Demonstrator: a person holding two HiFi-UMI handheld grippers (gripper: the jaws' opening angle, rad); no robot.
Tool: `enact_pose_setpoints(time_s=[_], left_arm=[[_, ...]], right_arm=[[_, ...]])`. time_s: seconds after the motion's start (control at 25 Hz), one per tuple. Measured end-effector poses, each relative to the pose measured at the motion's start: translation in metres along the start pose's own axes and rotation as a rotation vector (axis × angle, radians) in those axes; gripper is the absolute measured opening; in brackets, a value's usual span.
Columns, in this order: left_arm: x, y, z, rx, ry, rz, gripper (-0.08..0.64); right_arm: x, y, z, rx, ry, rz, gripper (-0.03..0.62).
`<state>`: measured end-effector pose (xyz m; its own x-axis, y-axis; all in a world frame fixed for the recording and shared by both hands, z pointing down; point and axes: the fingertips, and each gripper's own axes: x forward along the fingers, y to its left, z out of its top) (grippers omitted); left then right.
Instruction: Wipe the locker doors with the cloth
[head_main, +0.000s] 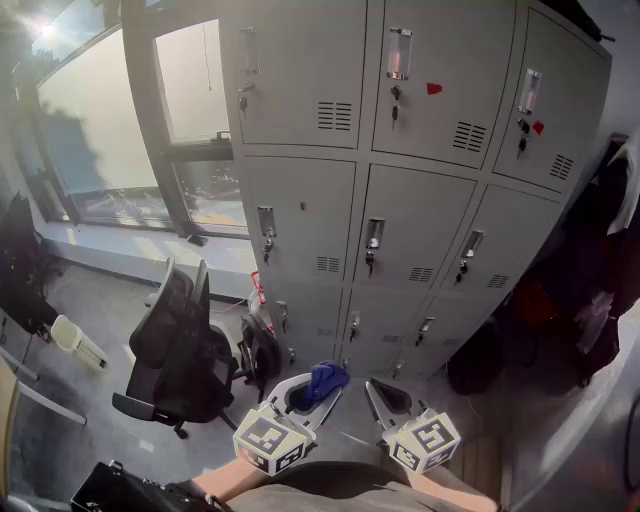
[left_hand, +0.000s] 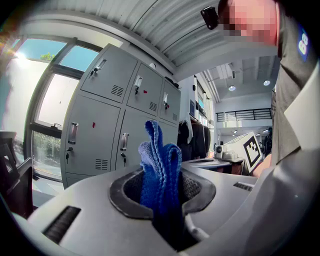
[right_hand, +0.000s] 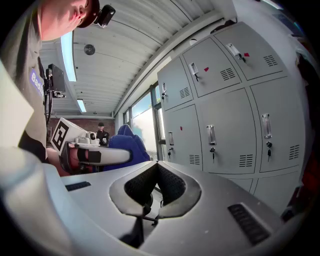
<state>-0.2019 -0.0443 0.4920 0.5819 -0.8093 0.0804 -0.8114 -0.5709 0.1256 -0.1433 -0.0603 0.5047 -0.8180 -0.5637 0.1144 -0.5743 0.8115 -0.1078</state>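
Observation:
A bank of grey lockers (head_main: 400, 170) stands ahead, three columns wide, each door with a handle and a vent. My left gripper (head_main: 318, 388) is shut on a blue cloth (head_main: 322, 380), held low, well short of the doors. In the left gripper view the blue cloth (left_hand: 159, 165) sticks up folded between the jaws, with the lockers (left_hand: 115, 125) behind it. My right gripper (head_main: 385, 397) sits beside it at the right, shut with nothing in it. The right gripper view shows its jaws closed tip to tip (right_hand: 157, 167), the lockers (right_hand: 225, 115) to the right and the cloth (right_hand: 125, 145) at the left.
A black office chair (head_main: 180, 350) stands on the floor left of the lockers, under a large window (head_main: 110, 130). A dark bag (head_main: 262, 355) leans against the bottom lockers. Dark coats (head_main: 600, 260) hang at the right. Another black bag (head_main: 120, 492) lies near my left.

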Motion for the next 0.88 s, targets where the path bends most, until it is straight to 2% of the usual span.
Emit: enact_pose_setpoints(time_s=[0.6,0.72,0.88], left_arm=[[0.001,-0.009,-0.007,-0.017,0.008,0.027,0.115],[0.006,-0.003,0.003,-0.022,-0.008,0.046,0.115],[0.016,0.008,0.041,-0.021,-0.053,0.075,0.115]], right_arm=[[-0.015,0.0,-0.005,0.032,-0.012,0.026,0.005],[-0.021,-0.007,-0.008,0.032,-0.001,0.035,0.005],[-0.039,-0.022,-0.003,0.036,-0.005,0.024,0.005]])
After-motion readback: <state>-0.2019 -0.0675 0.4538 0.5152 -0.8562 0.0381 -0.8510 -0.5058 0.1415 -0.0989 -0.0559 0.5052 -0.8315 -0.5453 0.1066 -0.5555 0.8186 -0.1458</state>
